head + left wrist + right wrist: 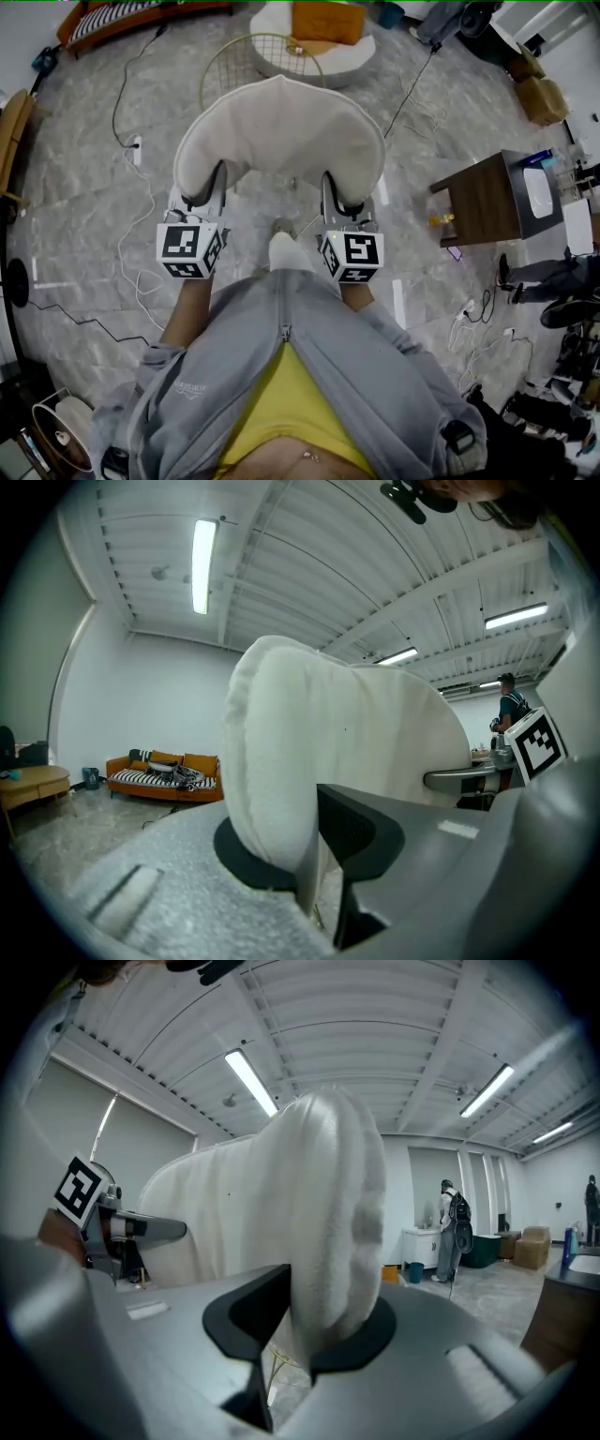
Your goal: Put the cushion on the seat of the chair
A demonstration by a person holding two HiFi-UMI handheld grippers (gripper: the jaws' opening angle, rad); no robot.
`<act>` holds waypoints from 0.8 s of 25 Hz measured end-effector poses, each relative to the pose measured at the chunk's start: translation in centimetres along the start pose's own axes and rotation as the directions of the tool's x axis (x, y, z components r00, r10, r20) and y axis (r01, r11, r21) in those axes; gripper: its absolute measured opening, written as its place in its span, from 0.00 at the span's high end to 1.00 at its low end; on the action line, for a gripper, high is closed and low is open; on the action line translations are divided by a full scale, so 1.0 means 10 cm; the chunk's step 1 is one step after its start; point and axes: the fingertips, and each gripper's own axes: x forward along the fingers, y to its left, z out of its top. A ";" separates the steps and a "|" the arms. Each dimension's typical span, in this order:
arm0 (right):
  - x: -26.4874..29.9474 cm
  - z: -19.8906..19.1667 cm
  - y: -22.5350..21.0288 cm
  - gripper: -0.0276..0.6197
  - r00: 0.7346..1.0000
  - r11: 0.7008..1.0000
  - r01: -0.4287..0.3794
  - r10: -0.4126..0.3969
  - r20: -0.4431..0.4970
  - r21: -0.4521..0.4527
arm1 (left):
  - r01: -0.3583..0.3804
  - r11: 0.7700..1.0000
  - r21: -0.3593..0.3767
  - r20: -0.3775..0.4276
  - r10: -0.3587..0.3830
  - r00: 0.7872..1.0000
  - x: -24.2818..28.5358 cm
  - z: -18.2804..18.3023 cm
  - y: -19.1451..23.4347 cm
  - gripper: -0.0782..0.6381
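I have the cream plush, kidney-shaped cushion (281, 131) held up over the grey marbled floor (75, 216), its curved far edge away from me. The left gripper (199, 192) is clamped on the cushion's near left corner and the right gripper (345, 199) on its near right corner. Both point roughly level.

The head view gives me the cushion's whole outline. Each gripper view shows the pile squeezed between that gripper's dark pads, with the cushion rising to fill the middle of the frame. The left gripper view also takes in an orange sofa with a striped seat (164, 775) against the far wall. The right gripper view shows a person standing by a white cabinet (453, 1227).

Just beyond the cushion's far edge stands a round gold wire chair frame (246, 58), its lower part hidden by the cushion. Next to it is a round white pad (352, 52) carrying an orange block (326, 21). A dark wooden side table (483, 197) sits to my right, and white and black cables (141, 178) trail across the floor to my left.
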 end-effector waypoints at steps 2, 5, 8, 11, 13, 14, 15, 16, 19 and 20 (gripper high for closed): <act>0.12 0.01 -0.03 0.85 1.000 1.000 -0.005 0.005 0.000 -0.002 | -0.006 1.000 -0.004 0.000 0.006 1.000 0.10 -0.01 0.06 0.79; 0.34 0.01 -0.07 0.85 1.000 1.000 -0.013 0.013 0.003 -0.001 | -0.017 1.000 -0.003 0.001 0.017 1.000 0.27 0.00 0.17 0.79; 0.61 0.01 -0.14 0.85 1.000 1.000 -0.018 0.018 0.008 0.003 | -0.024 1.000 0.001 0.002 0.024 1.000 0.50 0.01 0.29 0.79; 0.96 0.02 -0.24 0.85 1.000 1.000 -0.028 0.028 0.006 0.006 | -0.035 0.999 0.002 -0.002 0.035 0.999 0.79 0.01 0.45 0.79; 1.22 0.04 -0.34 0.85 0.999 0.999 -0.037 0.037 0.004 0.005 | -0.045 0.999 0.003 -0.006 0.045 0.999 1.04 0.03 0.55 0.79; 1.35 0.05 -0.39 0.85 0.999 0.999 -0.041 0.041 0.003 0.006 | -0.050 0.999 0.003 -0.008 0.050 0.999 1.16 0.05 0.60 0.79; 1.49 0.07 -0.45 0.85 0.999 0.999 -0.046 0.046 0.002 0.006 | -0.056 0.998 0.003 -0.010 0.056 0.998 1.29 0.06 0.65 0.79; 1.63 0.08 -0.50 0.85 0.999 0.999 -0.052 0.052 0.001 0.007 | -0.061 0.998 0.004 -0.013 0.061 0.998 1.42 0.07 0.70 0.79; 2.04 0.11 -0.67 0.85 0.998 0.998 -0.068 0.068 -0.008 0.007 | -0.078 0.997 0.001 -0.020 0.078 0.997 1.80 0.10 0.84 0.79; 2.18 0.13 -0.72 0.85 0.997 0.997 -0.074 0.074 -0.011 0.006 | -0.084 0.996 -0.001 -0.023 0.084 0.996 1.92 0.11 0.89 0.79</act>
